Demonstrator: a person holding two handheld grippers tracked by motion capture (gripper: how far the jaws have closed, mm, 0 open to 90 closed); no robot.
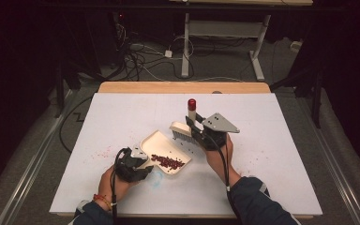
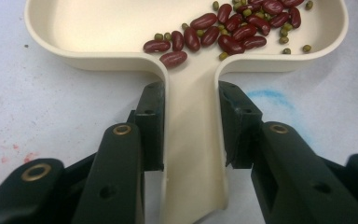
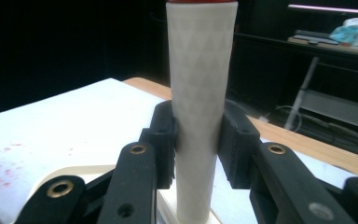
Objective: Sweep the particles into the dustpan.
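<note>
Dustpan and brush, each in a clamped grip.
The left gripper (image 2: pixel 191 126) clenches the dustpan (image 2: pixel 121 28) handle, beans (image 2: pixel 228 32) just beyond its fingertips; the right gripper (image 3: pixel 196 135) grasps the brush (image 3: pixel 199 93) handle upright.

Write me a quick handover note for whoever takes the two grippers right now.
Left gripper: shut on the dustpan handle, pan flat on the white table.
Right gripper: shut on the brush handle, held upright, bristles at the pan's far edge.
Done: a pile of beans, red and small green, lies in the pan.
Left: any strays on the table are too small to tell; check, then decide where to empty the pan.
</note>
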